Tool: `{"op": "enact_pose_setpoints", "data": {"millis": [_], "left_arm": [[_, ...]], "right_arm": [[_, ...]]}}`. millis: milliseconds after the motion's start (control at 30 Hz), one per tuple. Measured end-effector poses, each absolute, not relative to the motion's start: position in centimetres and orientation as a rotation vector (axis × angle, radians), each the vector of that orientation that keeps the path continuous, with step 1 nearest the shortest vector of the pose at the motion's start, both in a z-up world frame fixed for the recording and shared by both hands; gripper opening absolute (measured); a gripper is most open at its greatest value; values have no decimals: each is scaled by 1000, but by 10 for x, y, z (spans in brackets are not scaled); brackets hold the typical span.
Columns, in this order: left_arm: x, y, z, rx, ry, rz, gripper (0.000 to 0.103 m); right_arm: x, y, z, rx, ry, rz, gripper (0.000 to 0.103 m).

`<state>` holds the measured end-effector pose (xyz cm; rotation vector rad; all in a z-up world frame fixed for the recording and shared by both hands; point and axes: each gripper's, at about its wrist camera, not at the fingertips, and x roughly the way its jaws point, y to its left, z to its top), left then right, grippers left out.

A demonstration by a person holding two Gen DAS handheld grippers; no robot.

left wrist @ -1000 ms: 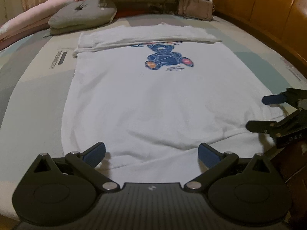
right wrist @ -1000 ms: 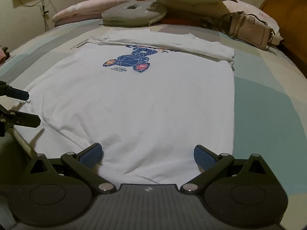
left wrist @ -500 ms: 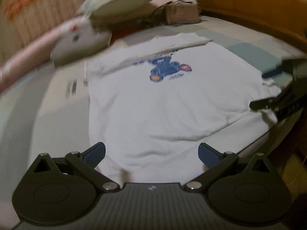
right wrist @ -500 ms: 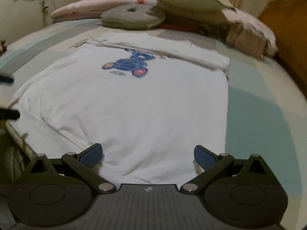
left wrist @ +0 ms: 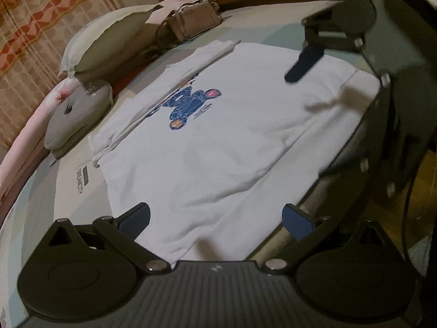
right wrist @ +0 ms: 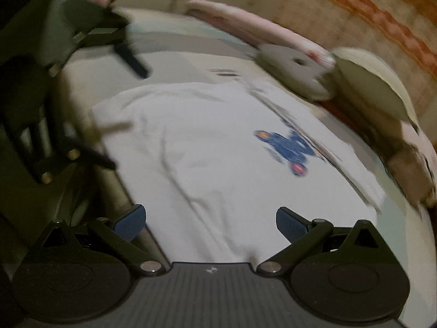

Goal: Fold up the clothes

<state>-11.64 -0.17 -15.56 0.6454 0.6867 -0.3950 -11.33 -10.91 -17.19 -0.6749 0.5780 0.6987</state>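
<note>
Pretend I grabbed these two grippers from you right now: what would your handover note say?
Left gripper: open, holding nothing, at the near hem of the white T-shirt.
Right gripper: open, empty, at the same hem, further along.
The shirt lies flat on the bed, bear print facing up. The far part, by the pillows, is already folded over into a band.
Left to do: grasp the near hem and fold the body; nothing is gripped yet. A handbag sits beyond the shirt, clear of it.
</note>
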Motion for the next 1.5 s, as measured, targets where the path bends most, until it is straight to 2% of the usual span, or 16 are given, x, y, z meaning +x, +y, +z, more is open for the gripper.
{"op": "enact_pose_setpoints", "data": {"millis": [500, 933, 1167, 1500], "left_arm": [[-114, 4, -155, 616, 690, -417, 102], [-96, -6, -172, 598, 716, -430, 102], [-98, 8, -158, 562, 716, -421, 102], [-100, -9, -171, 619, 724, -508, 102]], "right_arm": [[-134, -76, -186, -1038, 366, 689, 103], [-117, -90, -164, -960, 370, 623, 103], [-125, -80, -182, -980, 433, 778, 103], [-101, -88, -168, -908, 412, 590, 103]]}}
